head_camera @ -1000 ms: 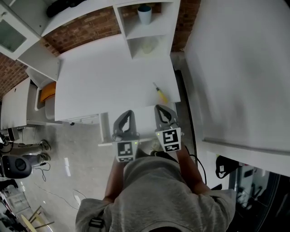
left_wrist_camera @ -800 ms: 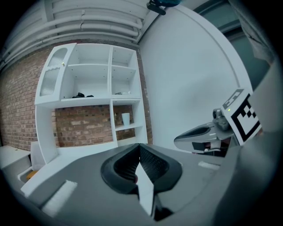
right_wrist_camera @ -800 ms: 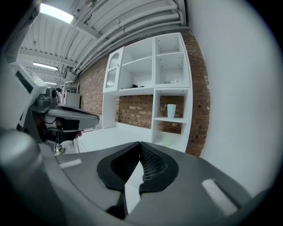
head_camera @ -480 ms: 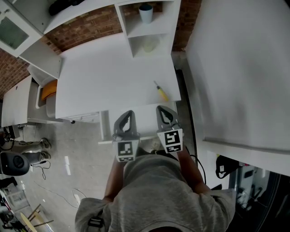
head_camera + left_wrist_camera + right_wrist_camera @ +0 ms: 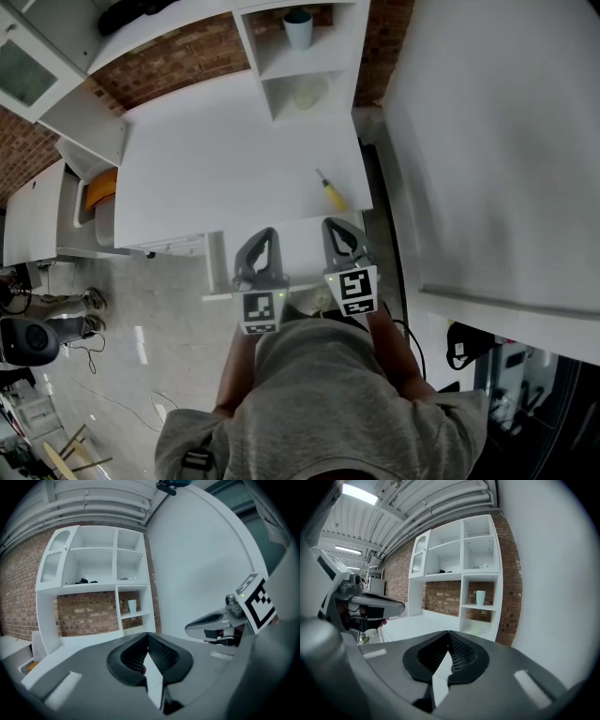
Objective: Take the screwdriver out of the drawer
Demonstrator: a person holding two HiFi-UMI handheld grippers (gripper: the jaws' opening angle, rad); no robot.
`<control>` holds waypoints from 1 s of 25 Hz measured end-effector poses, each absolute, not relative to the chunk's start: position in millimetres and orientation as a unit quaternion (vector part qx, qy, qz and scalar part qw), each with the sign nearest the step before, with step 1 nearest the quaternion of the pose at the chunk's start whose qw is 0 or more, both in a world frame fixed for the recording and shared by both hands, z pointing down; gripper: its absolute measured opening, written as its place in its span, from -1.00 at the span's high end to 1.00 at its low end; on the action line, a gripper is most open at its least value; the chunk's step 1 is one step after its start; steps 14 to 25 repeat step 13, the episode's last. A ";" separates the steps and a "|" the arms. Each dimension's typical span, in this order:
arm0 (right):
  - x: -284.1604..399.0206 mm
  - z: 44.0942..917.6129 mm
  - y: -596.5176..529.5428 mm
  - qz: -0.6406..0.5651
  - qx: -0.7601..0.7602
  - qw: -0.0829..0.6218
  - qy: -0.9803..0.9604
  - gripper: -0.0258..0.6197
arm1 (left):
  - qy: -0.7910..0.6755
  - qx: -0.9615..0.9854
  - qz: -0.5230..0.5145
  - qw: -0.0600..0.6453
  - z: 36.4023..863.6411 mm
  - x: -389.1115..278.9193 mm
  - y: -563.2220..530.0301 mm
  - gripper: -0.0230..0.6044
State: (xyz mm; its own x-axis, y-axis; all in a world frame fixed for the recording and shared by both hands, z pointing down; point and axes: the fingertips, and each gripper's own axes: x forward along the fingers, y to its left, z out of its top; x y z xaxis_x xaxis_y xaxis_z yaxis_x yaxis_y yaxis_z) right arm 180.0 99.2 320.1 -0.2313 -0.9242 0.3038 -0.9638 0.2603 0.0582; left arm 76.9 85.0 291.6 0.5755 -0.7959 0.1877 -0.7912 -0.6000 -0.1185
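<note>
Jaws pressed together, both empty.
Screwdriver [image 5: 330, 191] lies on desk [image 5: 216, 169] just ahead of right gripper [image 5: 332, 225]; left gripper [image 5: 265, 233] alongside.

White table [image 5: 225, 159], yellow-handled screwdriver [image 5: 330, 192] near its corner

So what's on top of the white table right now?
A yellow-handled screwdriver lies loose near the right front corner of the table, with a shelf unit at the back. Under the front edge, the left gripper and right gripper cover the view.
</note>
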 end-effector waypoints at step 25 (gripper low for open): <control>182.8 322.9 95.2 0.074 0.606 0.147 -0.778 0.91 | 0.442 -0.890 -0.112 0.009 292.6 80.1 77.6 0.89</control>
